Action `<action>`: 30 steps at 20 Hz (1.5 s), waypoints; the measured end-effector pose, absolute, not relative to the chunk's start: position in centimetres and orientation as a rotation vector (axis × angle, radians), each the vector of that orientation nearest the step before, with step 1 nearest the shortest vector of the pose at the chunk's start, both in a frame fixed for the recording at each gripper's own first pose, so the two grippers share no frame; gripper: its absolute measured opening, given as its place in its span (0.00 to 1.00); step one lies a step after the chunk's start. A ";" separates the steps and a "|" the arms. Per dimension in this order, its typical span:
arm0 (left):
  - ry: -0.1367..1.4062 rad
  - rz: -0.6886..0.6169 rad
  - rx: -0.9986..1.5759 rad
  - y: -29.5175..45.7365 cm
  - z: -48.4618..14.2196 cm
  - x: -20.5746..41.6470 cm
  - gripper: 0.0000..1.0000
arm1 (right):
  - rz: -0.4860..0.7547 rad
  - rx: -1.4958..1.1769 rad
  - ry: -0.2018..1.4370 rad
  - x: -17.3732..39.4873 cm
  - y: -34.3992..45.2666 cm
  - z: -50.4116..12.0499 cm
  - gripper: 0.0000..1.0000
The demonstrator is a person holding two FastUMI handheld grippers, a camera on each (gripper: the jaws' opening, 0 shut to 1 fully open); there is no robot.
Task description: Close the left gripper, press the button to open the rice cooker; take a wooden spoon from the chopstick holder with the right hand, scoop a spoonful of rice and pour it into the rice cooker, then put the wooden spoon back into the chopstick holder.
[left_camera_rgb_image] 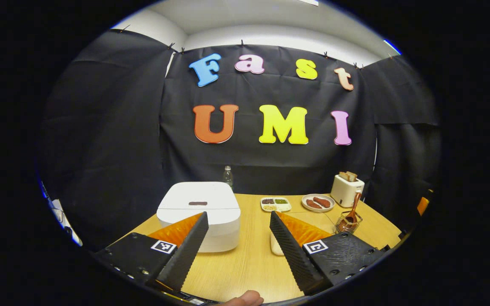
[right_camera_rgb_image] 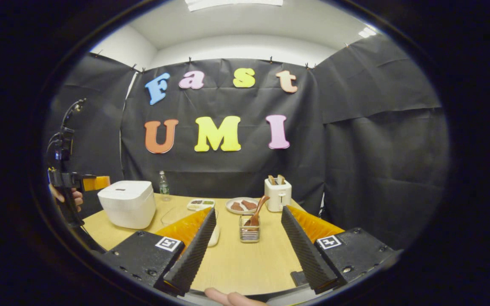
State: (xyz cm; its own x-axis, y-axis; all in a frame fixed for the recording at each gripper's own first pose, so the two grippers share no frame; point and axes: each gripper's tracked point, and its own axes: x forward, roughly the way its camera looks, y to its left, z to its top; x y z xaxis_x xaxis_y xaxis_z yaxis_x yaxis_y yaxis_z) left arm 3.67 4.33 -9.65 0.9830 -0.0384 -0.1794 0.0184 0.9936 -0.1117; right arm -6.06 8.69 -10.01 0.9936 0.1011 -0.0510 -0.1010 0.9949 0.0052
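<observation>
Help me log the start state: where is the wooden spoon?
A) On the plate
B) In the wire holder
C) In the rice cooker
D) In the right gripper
B: the spoon stands bowl-down in the wire holder; the right gripper is open and short of it.

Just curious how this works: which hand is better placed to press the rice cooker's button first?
Left. The closed rice cooker sits right ahead of the left tool; from the right tool it stands far off to the side.

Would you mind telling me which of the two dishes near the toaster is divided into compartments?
The rectangular white tray, left of the round plate, which is undivided.
</observation>
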 end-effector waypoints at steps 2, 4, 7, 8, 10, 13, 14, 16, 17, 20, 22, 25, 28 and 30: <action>0.154 -0.072 -0.161 2.6 -9.0 1.3 0.93 | 0.100 0.018 0.034 -6.3 8.9 -9.7 1.00; 0.120 -0.100 -0.189 1.5 -8.6 -0.9 0.93 | 0.111 0.041 0.025 -6.3 9.5 -9.5 0.95; 0.063 -0.050 -0.134 2.3 -8.4 -3.2 0.94 | 0.136 0.044 0.043 -6.3 10.4 -10.2 0.95; 0.059 -0.040 -0.107 2.2 -8.7 -3.7 0.94 | 0.139 0.045 0.047 -6.2 10.4 -10.2 1.00; 0.048 -0.006 -0.060 2.6 -8.7 -4.5 0.94 | 0.140 0.043 0.054 -6.3 10.4 -10.5 1.00; 0.024 -0.015 -0.053 2.1 -8.0 -5.3 0.94 | 0.139 0.039 0.049 -6.5 10.2 -10.2 1.00; 0.021 -0.026 -0.062 1.8 -7.8 -5.6 0.94 | 0.141 0.037 0.047 -6.5 10.3 -10.3 1.00; 0.018 -0.035 -0.066 1.5 -7.7 -5.9 0.94 | 0.140 0.032 0.042 -6.7 10.2 -10.1 1.00; 0.017 -0.036 -0.063 1.6 -7.6 -6.0 0.94 | 0.142 0.031 0.039 -6.7 10.2 -10.1 0.95; 0.019 -0.035 -0.058 1.4 -7.7 -6.0 0.94 | 0.147 0.030 0.038 -6.9 10.3 -10.1 0.95; -0.001 -0.025 -0.066 1.6 -7.2 -6.0 0.94 | 0.149 0.029 0.044 -6.9 10.3 -10.3 1.00; -0.002 -0.031 -0.075 1.6 -7.4 -5.9 0.94 | 0.153 0.033 0.045 -6.9 10.4 -10.4 1.00; 0.014 -0.036 -0.076 1.5 -8.0 -5.9 0.94 | 0.150 0.036 0.051 -6.8 10.3 -10.7 0.95; 0.025 -0.038 -0.071 1.4 -8.5 -5.9 0.94 | 0.147 0.038 0.053 -6.7 10.3 -10.8 1.00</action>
State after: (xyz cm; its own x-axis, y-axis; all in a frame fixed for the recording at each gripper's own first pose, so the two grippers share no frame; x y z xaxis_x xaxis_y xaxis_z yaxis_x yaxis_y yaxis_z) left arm -5.90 1.44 -8.52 0.9990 -0.0392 -0.0234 0.0375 0.9967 -0.0716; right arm -6.74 10.25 -10.79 0.9878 0.1477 -0.0500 -0.1457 0.9884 0.0422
